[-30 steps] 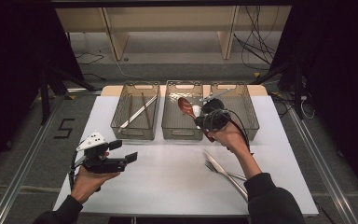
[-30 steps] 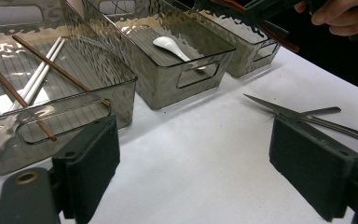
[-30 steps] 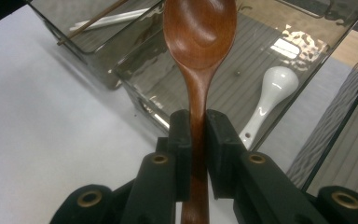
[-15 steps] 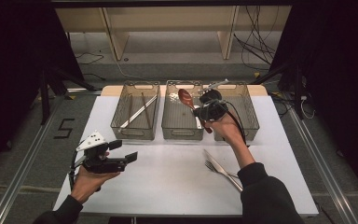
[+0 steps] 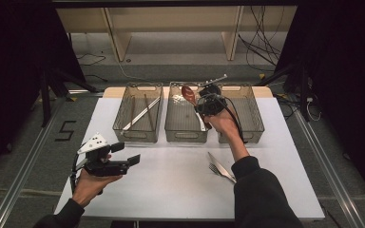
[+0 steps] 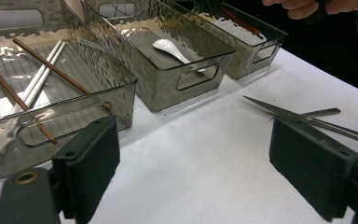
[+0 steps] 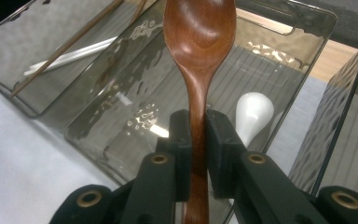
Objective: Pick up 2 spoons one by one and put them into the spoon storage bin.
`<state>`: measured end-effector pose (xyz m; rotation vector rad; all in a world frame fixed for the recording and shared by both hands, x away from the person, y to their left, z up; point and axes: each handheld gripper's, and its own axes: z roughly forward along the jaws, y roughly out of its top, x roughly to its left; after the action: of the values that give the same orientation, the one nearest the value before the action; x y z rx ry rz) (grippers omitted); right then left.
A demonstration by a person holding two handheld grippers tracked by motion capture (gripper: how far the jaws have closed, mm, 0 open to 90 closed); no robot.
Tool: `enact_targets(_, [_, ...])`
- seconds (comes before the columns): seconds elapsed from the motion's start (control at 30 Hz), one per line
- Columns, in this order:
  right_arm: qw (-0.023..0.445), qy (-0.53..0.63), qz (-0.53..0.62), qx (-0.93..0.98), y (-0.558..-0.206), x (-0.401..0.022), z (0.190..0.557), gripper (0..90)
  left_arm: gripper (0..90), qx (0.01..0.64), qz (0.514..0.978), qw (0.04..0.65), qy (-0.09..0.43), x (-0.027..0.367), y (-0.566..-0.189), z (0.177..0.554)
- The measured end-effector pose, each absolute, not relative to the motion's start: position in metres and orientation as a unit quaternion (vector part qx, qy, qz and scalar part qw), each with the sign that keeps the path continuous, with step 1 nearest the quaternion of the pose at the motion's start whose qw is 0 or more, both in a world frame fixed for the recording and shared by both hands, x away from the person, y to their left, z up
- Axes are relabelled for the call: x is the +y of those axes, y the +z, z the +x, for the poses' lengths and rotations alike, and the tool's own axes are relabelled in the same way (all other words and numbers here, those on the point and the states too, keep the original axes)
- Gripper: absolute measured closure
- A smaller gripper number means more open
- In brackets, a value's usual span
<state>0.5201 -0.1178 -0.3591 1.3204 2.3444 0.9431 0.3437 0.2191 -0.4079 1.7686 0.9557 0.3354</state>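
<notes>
The wooden spoon [image 7: 199, 56] sits clamped by its handle between the pads of our right claw [image 7: 198, 140], bowl pointing away from us toward twelve o'clock. In the high view, the right claw [image 5: 208, 105] holds the spoon [image 5: 188, 94] above the far end of the middle bin [image 5: 185, 137], the bowl tilted up toward eleven o'clock. Beneath it in that bin lies a white spoon [image 7: 253, 113], resting on the ribbed floor. At nine o'clock from the middle bin stands the left bin [image 5: 138, 135], with brown chopsticks [image 6: 58, 71] and white chopsticks [image 6: 41, 77] lying lengthwise in it. At three o'clock stands the right bin [image 5: 254, 124], just beside the middle one.

Our left claw [image 5: 132, 160] hovers over the tabletop [image 5: 171, 190] near its seven o'clock corner, jaws wide apart and holding nothing, well apart from the bins. On the tabletop at about five o'clock from the middle bin, a knife [image 5: 221, 166] and a fork [image 5: 215, 168] lie crossed, touching each other, near our right sleeve [image 5: 261, 194].
</notes>
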Motion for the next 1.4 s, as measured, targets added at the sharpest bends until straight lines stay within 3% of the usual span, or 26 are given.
enact_targets(1.4, [0.142, 0.314, 0.490, 0.801, -0.374, -0.101, 0.545, 81.0, 15.9, 0.394, 0.740, 0.527, 0.140, 0.217, -0.407, 0.343])
